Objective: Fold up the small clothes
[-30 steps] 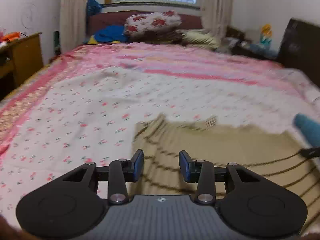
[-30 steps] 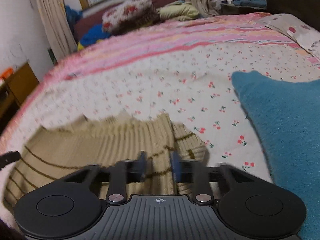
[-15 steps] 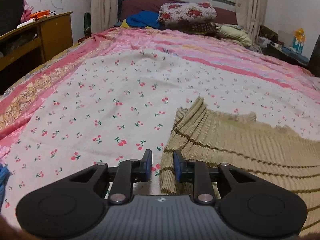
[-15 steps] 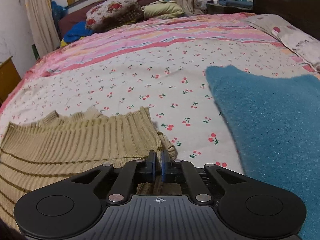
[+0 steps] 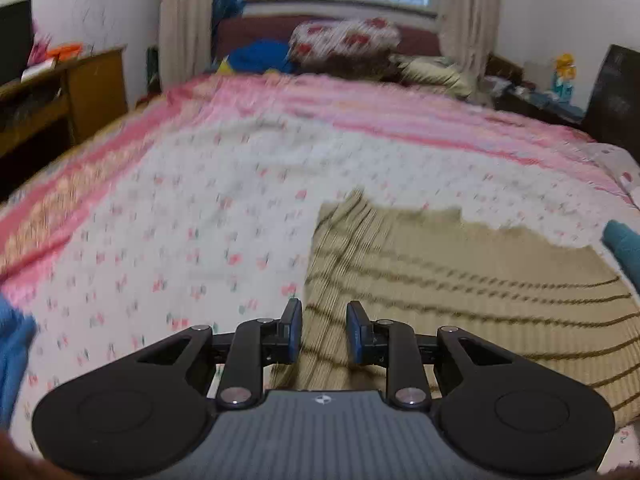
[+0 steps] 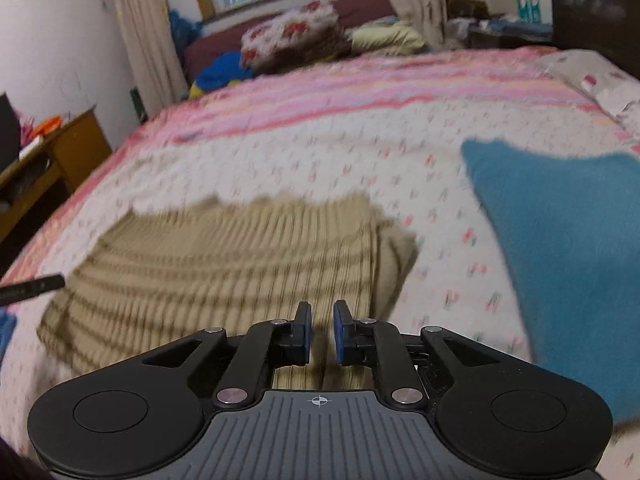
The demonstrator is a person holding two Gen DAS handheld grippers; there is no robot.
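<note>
A wide bed point(image 5: 248, 200) fills both views, covered by a white sheet with small red cherries and a pink striped band toward twelve o'clock, where pillows point(image 5: 344, 38) sit under a window. On the sheet lies a tan ribbed sweater point(image 6: 224, 256) with thin dark stripes, the piece being folded. In the right wrist view it spreads from nine o'clock to the centre, and its right edge looks doubled over, with a second layer peeking out beneath at about three o'clock of the garment. It appears as a rough rectangle, so at least one fold seems done; the ragged far edge suggests more tidying or another fold is left. A blue towel or garment point(image 6: 560, 248) lies just beside it at three o'clock, apparently flat and not yet folded. The left gripper point(image 5: 323, 330) hovers over the sweater's left edge, jaws narrowly apart with no cloth between them. The right gripper point(image 6: 319, 330) is above the sweater's near right part; its jaws are opening, a slim gap showing, and nothing is pinched.
</note>
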